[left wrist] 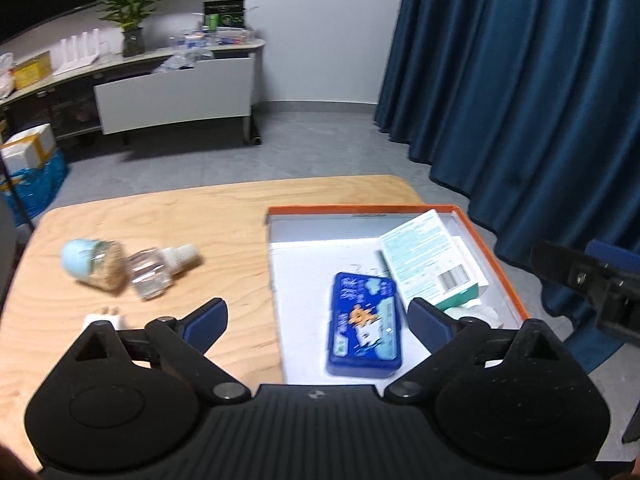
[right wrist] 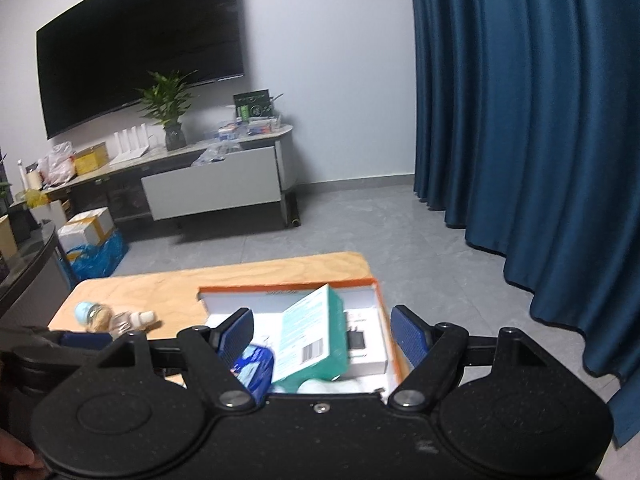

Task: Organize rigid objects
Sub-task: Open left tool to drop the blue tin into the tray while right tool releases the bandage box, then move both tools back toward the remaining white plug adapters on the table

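Note:
An orange-rimmed white box [left wrist: 486,248] sits on the right of the wooden table [left wrist: 160,220]. In it lie a blue tin [left wrist: 364,332] and a green-and-white carton [left wrist: 432,260]. My left gripper [left wrist: 320,322] is open and empty, above the box's near left part. Left of the box lie a jar with a light blue lid [left wrist: 94,264], a clear bottle with a white cap [left wrist: 160,270] and a small white plug [left wrist: 106,320]. My right gripper [right wrist: 326,338] is open and empty above the box [right wrist: 376,292], over the carton [right wrist: 312,336]; the tin [right wrist: 256,368] lies beside it.
A blue curtain [left wrist: 520,80] hangs at the right. A TV cabinet [left wrist: 172,92] with a plant [left wrist: 130,8] and clutter stands at the far wall. Boxes and a blue bag [left wrist: 32,168] lie on the floor to the left.

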Action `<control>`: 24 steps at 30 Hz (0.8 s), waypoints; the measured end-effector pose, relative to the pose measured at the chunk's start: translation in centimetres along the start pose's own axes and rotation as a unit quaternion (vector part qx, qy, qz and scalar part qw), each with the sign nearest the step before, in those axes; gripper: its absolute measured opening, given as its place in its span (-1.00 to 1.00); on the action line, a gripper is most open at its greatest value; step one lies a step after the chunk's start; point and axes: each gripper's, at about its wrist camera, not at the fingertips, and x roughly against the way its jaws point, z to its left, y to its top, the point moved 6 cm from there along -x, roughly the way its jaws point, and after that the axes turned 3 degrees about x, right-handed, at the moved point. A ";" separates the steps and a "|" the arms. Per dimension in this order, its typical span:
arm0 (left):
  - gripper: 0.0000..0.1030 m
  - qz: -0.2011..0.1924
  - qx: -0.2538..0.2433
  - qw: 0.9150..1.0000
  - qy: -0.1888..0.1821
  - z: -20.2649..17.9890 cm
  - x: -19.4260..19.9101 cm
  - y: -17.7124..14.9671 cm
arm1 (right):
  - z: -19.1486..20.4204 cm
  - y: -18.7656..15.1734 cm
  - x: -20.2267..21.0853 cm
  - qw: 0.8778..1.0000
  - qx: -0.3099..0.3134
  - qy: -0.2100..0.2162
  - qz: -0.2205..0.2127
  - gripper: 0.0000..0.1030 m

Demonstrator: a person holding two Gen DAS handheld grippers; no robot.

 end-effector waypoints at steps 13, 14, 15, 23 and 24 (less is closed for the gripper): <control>0.98 -0.009 0.013 0.999 0.036 3.3 3.6 -1.8 | 4.6 -2.1 1.6 0.999 0.021 0.034 0.020 0.75; 0.98 -0.010 0.015 0.999 0.037 3.6 3.8 -1.9 | 4.9 -2.3 1.7 0.999 0.023 0.036 0.021 0.75; 0.98 -0.011 0.017 0.999 0.039 3.9 4.0 -2.0 | 5.3 -2.4 1.8 0.999 0.025 0.039 0.022 0.75; 0.98 -0.018 0.029 0.998 0.049 5.5 5.5 -3.0 | 7.5 -3.2 2.7 0.997 0.036 0.057 0.028 0.76; 0.98 -0.019 0.031 0.998 0.050 5.8 5.7 -3.1 | 7.8 -3.3 2.8 0.997 0.038 0.059 0.028 0.76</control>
